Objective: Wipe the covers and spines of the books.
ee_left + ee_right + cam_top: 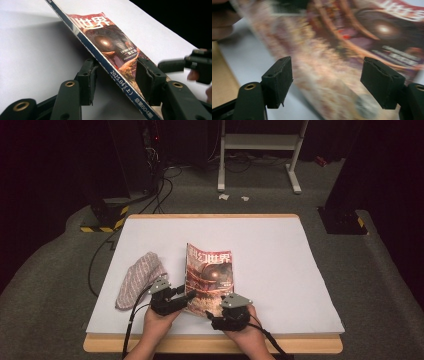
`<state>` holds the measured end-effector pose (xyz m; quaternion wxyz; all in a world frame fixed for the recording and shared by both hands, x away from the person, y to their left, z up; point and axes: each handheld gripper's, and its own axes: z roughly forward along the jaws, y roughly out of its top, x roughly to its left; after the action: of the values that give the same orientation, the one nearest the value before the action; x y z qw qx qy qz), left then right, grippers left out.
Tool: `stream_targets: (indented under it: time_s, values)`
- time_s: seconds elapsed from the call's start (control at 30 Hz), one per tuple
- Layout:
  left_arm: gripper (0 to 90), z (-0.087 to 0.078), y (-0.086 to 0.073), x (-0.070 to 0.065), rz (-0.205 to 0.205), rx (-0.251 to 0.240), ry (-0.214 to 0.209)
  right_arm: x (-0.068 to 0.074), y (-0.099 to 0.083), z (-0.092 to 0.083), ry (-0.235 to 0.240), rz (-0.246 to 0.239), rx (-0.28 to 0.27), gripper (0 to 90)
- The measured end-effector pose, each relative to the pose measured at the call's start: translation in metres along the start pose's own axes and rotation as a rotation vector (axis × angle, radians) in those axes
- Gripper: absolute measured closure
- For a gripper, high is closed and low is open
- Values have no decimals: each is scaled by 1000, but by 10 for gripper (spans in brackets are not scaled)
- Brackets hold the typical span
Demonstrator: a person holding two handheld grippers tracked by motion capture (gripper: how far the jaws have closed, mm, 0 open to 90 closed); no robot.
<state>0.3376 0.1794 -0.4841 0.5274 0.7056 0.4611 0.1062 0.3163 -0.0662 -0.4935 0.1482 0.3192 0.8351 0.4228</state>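
Observation:
A magazine (210, 275) with a reddish cover lies on the white table top (280, 250), its spine edge raised on the left so the cover slopes. My left gripper (187, 297) is at that spine's near end. In the left gripper view my left gripper (117, 75) has one pad under the spine and the other on the cover of the magazine (105, 42), shut on it. My right gripper (216, 316) sits at the magazine's near edge. In the right gripper view its jaws (327, 75) stand wide open, with the blurred magazine (352, 37) beyond them and nothing between the pads.
A crumpled pinkish cloth (137, 277) lies left of the magazine, close to my left hand. The table's wooden front edge (210, 344) runs just under both hands. A white stand (260, 150) and cables sit on the floor beyond the table.

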Motion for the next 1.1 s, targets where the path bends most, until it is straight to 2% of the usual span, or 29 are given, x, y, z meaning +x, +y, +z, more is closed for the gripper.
stream_targets:
  time_s: [0.13, 0.3, 0.47, 0.53, 0.63, 0.83, 1.1]
  values:
    - [518, 0, 1, -3, 2, -12, 2, 19, 1, 12, 23, -49, 1, 201]
    - [517, 1, 3, -18, 7, -25, 9, 30, 4, 22, -30, -96, -10, 181]
    - [518, 2, 5, -23, 0, -36, 9, 33, 4, 33, -79, -103, -2, 194]
    - [518, 2, 5, -24, 4, -36, 11, 33, 5, 34, -109, -112, -3, 226]
    - [518, 2, 5, -24, 8, -38, 16, 32, 7, 34, -120, -110, -10, 258]
    - [514, 2, 6, -21, 23, -32, 32, 40, 6, 31, -141, -147, -44, 440]
    - [452, 1, 9, -19, 10, -34, 21, 49, 5, 25, -205, -197, -73, 641]
